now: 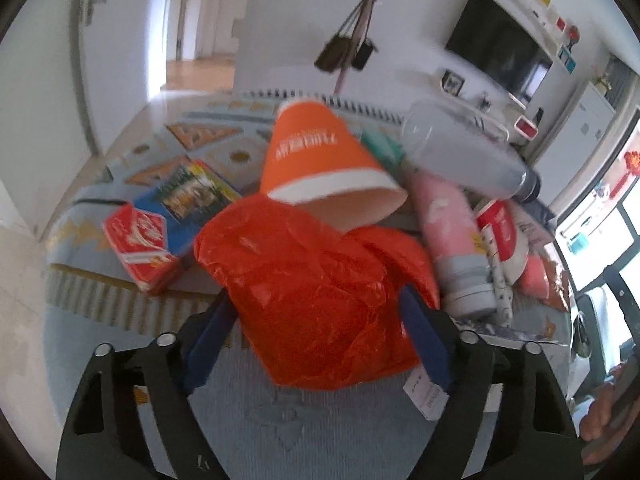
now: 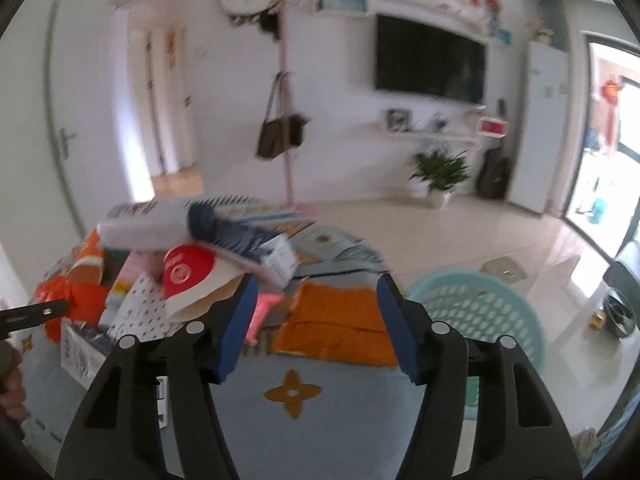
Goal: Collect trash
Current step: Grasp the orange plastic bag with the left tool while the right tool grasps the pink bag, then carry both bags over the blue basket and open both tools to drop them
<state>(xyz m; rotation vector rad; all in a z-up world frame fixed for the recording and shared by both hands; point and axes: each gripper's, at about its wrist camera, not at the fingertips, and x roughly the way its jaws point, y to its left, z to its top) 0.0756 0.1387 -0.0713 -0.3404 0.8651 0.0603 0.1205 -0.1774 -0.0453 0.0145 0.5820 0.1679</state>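
Observation:
In the left wrist view my left gripper (image 1: 316, 320) has its blue fingers on either side of a crumpled orange-red plastic bag (image 1: 316, 292) and is shut on it. An orange paper cup (image 1: 320, 160) lies tipped on top of the trash pile behind the bag. In the right wrist view my right gripper (image 2: 316, 320) is open and empty above the rug, with a flat orange wrapper (image 2: 340, 328) just beyond its fingertips. The same pile lies to its left, with a red-and-white paper cup (image 2: 188, 272) and the orange bag (image 2: 76, 300).
A red carton (image 1: 140, 248), a blue box (image 1: 188, 196), a pink tube (image 1: 452, 232) and a grey bottle (image 1: 464, 148) lie on the patterned rug (image 1: 300, 420). A teal plastic basket (image 2: 480, 308) stands on the tiled floor right of the right gripper. A coat stand (image 2: 288, 120) stands behind.

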